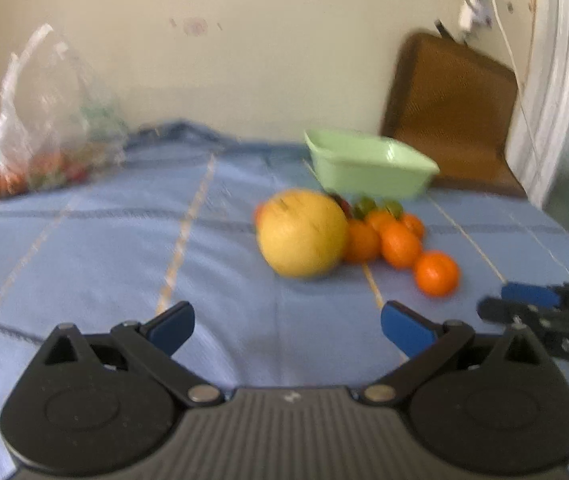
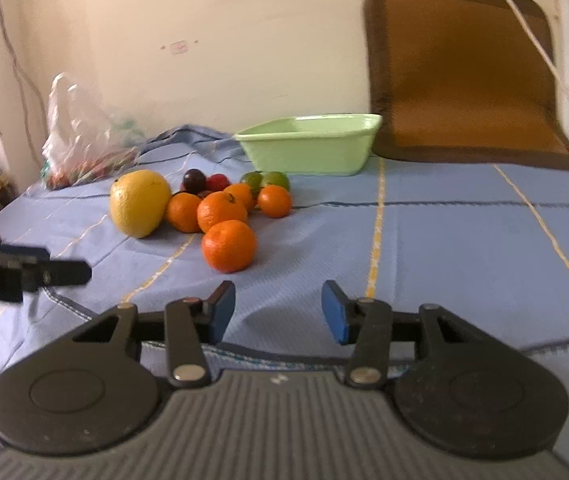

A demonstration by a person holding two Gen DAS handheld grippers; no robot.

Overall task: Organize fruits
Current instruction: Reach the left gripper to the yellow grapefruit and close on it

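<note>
Both grippers hovering over blue woven tablecloth (image 2: 464,240). Left gripper (image 1: 287,326) fingers spread wide, nothing btwn; right gripper (image 2: 278,312) fingers partly apart, nothing btwn. Fruit sitting in cluster: big yellow round citrus (image 2: 140,203) touching small orange mandarins (image 2: 220,210), nearest mandarin (image 2: 229,246) w/ no gripper touching it. Pale green plastic tub (image 2: 310,144) just behind.

My left gripper (image 1: 287,326) hovered low with its jaws spread wide, blue pads (image 1: 172,330) well apart and nothing between them. My right gripper (image 2: 278,312) pointed gently downward, its jaws partly closed with a clear gap between the blue pads (image 2: 334,314), which gripped nothing. Each gripper showed at the edge of the other's view: the right gripper's fingers poked in from the right in the left view, and the left's reached in from the left in the right view.
</note>
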